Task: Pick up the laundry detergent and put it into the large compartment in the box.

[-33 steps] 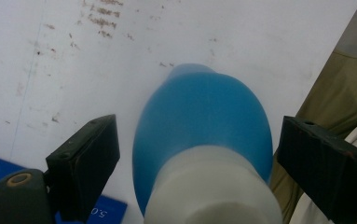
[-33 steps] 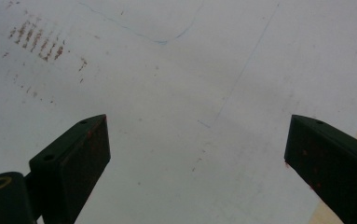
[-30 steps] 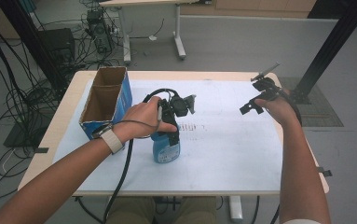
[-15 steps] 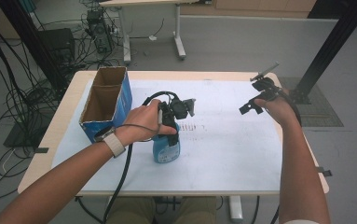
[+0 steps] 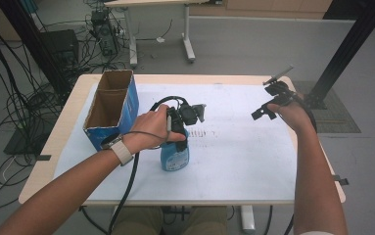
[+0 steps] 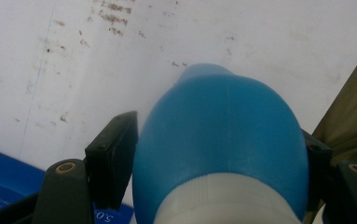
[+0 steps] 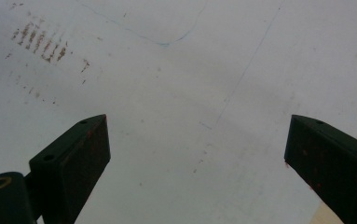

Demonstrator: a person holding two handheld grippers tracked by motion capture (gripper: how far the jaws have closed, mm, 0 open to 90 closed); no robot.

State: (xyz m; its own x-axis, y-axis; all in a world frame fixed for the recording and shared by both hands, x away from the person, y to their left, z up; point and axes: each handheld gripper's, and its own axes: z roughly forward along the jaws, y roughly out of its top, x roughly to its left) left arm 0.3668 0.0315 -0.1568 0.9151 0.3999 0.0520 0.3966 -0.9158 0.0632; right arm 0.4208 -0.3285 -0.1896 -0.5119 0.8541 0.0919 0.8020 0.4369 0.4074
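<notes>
A blue bottle (image 5: 175, 155) with a white collar stands upright on the white sheet near the table's middle. My left gripper (image 5: 179, 126) comes down over its top. In the left gripper view the blue bottle (image 6: 220, 140) sits between the two black pads (image 6: 114, 158), which touch its sides. These jaws have just been closing onto it. My right gripper (image 5: 269, 104) hovers above the sheet at the right, away from the bottle. Its jaws stand wide open in the right gripper view (image 7: 197, 154), with nothing between them.
An open blue cardboard box (image 5: 110, 106) stands left of the bottle, and its blue wall (image 6: 3, 186) shows beside my left jaw. The white sheet (image 5: 239, 152) with faint brown marks covers most of the wooden table (image 5: 58, 147). A black post (image 5: 344, 54) rises at the right.
The left gripper's jaws have narrowed around the bottle's top. Both hands and the bottle stay where they were.
</notes>
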